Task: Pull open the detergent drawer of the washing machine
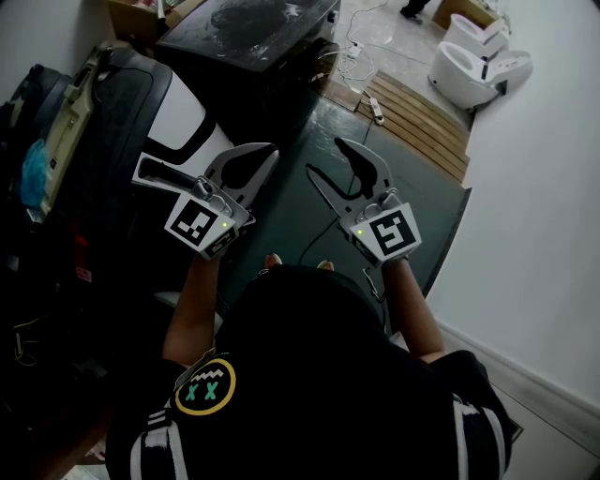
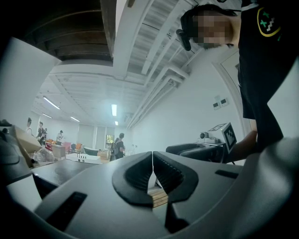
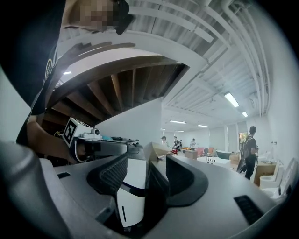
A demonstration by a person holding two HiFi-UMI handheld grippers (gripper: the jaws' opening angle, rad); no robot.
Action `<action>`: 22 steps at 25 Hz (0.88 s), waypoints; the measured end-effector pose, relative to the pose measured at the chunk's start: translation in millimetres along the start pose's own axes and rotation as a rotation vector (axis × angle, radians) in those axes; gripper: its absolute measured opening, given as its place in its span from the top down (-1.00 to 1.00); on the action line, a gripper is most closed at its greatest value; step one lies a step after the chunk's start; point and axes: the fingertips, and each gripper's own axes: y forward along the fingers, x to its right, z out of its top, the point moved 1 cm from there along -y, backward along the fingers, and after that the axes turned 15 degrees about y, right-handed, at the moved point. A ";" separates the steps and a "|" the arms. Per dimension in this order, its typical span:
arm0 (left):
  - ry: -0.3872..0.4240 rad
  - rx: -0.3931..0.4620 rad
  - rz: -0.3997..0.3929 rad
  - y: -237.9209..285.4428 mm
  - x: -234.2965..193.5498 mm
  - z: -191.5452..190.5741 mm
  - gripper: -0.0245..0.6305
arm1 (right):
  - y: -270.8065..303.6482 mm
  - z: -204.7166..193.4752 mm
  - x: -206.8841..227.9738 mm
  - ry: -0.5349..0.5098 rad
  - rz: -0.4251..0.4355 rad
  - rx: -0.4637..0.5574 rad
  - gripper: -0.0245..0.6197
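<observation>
Seen from above my own head:
- My left gripper (image 1: 261, 161): held over the dark floor (image 1: 281, 234), on my bare forearm.
- My right gripper (image 1: 325, 157): just beside it, jaws apart, floor showing between them.
- My black shirt (image 1: 309, 394): round yellow-ringed badge (image 1: 204, 386) on the shoulder.
- Dark scuffed cabinet top (image 1: 253, 28): ahead.
- White-and-black curved panel (image 1: 178, 122): ahead left.
- Slatted wooden platform (image 1: 422, 117): ahead right, white power strip (image 1: 375, 110) at its edge.
- Two white toilets (image 1: 473, 61): beyond it.
- White wall (image 1: 534, 216): right.

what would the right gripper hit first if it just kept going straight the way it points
Probably the white-and-black panel, low in the gap of the open right gripper, tan box behind; depth unclear, it might pass above.
</observation>
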 end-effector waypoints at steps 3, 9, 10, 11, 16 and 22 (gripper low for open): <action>0.004 0.002 -0.001 0.8 -0.9 -1.1 0.85 | 2.4 -1.9 -2.3 -0.004 0.025 -0.012 -0.22; -0.003 -0.004 -0.003 2.2 1.5 -1.3 0.85 | 5.4 -8.5 -6.5 -0.002 0.065 -0.038 -0.79; -0.001 0.003 -0.008 3.6 2.9 2.1 0.86 | 5.5 -9.6 -7.3 -0.012 0.072 -0.043 -0.89; 0.003 0.009 -0.010 4.5 3.7 4.0 0.85 | 5.4 -11.0 -8.0 -0.022 0.079 -0.050 -0.93; 0.003 0.010 -0.007 5.1 7.3 5.6 0.85 | 2.5 -18.0 -6.3 -0.047 0.084 -0.068 -0.94; 0.030 -0.011 0.010 6.1 14.3 4.2 0.86 | -9.2 -16.9 -1.1 -0.040 0.081 -0.070 -0.94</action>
